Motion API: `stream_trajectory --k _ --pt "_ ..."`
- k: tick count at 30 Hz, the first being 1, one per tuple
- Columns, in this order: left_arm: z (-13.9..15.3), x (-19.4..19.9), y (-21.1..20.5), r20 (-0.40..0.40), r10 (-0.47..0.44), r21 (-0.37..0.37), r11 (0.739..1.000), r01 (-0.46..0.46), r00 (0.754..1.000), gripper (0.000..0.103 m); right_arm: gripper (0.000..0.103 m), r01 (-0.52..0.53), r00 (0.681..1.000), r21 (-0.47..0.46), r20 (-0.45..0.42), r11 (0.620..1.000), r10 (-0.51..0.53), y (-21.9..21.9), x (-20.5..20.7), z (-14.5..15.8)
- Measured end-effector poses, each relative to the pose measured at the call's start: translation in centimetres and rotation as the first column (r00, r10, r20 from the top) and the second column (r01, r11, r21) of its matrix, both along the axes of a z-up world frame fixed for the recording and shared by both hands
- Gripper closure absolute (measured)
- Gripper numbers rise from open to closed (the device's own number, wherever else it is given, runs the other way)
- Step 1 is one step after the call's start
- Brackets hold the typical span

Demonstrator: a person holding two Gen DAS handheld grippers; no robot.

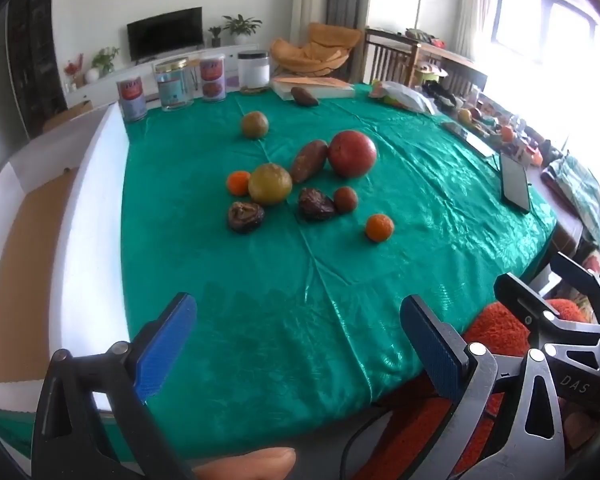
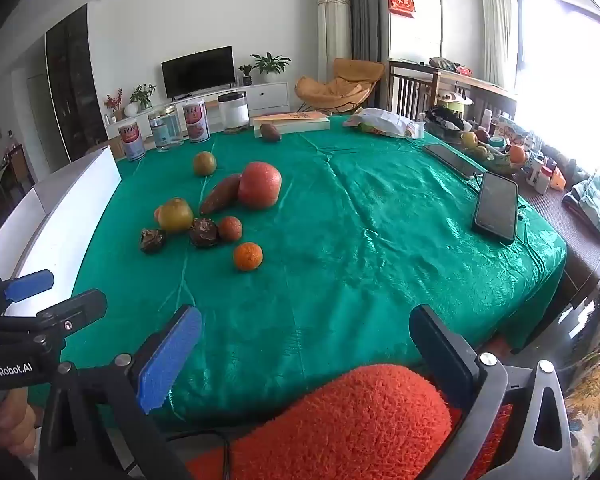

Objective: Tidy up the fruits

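Note:
Fruits lie in a loose cluster on the green tablecloth [image 1: 300,300]: a big red fruit [image 1: 352,153], a brown oblong one [image 1: 309,161], a yellow-green round one [image 1: 269,183], two small oranges [image 1: 379,227] [image 1: 238,182], two dark wrinkled ones [image 1: 245,217] [image 1: 315,204], a small reddish one [image 1: 345,199]. Another yellow-green fruit [image 1: 254,124] sits farther back. My left gripper [image 1: 298,336] hangs open over the near edge, nothing between its fingers. My right gripper [image 2: 306,344] is open too, well short of the orange [image 2: 247,256] and red fruit [image 2: 259,185].
A white box [image 1: 84,216] with a cardboard floor flanks the cloth's left side. Cans and jars [image 1: 172,84] line the far edge beside a book [image 1: 316,87] and another brown fruit [image 1: 305,96]. A phone [image 2: 496,207] lies at right. An orange fuzzy sleeve [image 2: 340,420] crosses the foreground.

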State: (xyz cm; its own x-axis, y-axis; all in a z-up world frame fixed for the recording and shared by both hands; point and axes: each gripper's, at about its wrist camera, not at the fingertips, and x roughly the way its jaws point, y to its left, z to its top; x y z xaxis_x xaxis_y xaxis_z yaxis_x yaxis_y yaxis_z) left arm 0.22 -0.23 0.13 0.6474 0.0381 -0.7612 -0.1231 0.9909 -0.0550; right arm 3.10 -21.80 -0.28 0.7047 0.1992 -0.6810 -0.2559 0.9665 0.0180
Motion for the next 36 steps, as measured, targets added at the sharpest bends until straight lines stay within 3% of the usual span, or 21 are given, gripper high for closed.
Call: stream_trajectory --k 4,36 --pt "-0.3 -0.3 -0.3 0.036 -0.005 0.003 1.000 0.005 0.999 0.001 0.000 -0.004 1.000 -0.006 0.016 1.000 0.004 -0.2 -0.4 0.2" --pt "0.0 -1.0 -1.4 0.029 -0.017 0.025 1.000 0.016 0.999 0.001 0.000 0.006 0.999 0.013 0.032 1.000 -0.007 -0.9 -0.7 0.3"
